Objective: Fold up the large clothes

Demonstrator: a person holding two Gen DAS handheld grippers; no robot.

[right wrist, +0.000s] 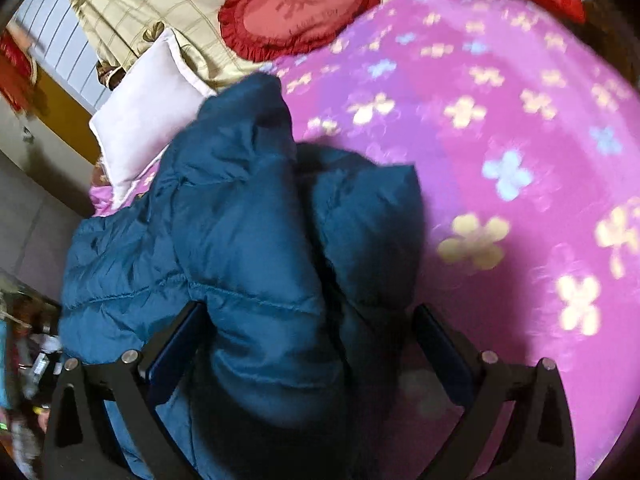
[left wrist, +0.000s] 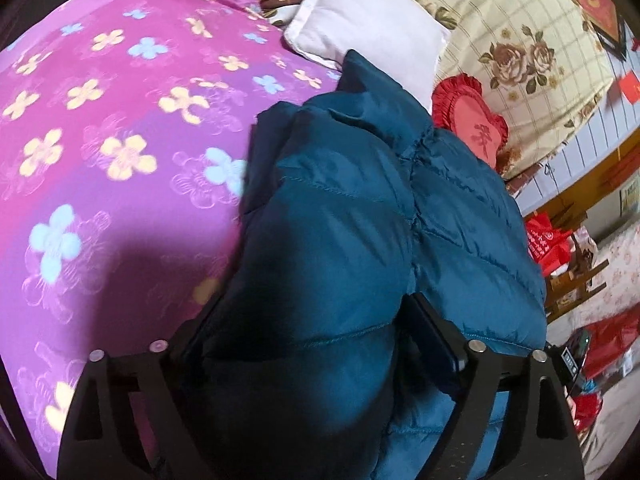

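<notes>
Both your claws are clamped on the puffy teal jacket: left claw (left wrist: 312, 328) and right claw (right wrist: 308, 332) each have a thick wad bunched between the fingers. The jacket (left wrist: 352, 216) sits on the pink flowered bed (left wrist: 100, 128). I'd carry both grips level so the fold lands flat, not lumpy. Count: one jacket, two claws, then one white pillow (left wrist: 368, 28) and one red heart cushion (left wrist: 472, 120) further back.

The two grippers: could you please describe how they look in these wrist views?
Both the left gripper and the right gripper are matte black frames with triangular cut-outs. Each carries round silver bolt heads along its top edges and two angled fingers with dark blue pads. No cables, markings, hands or sleeves are visible.
</notes>
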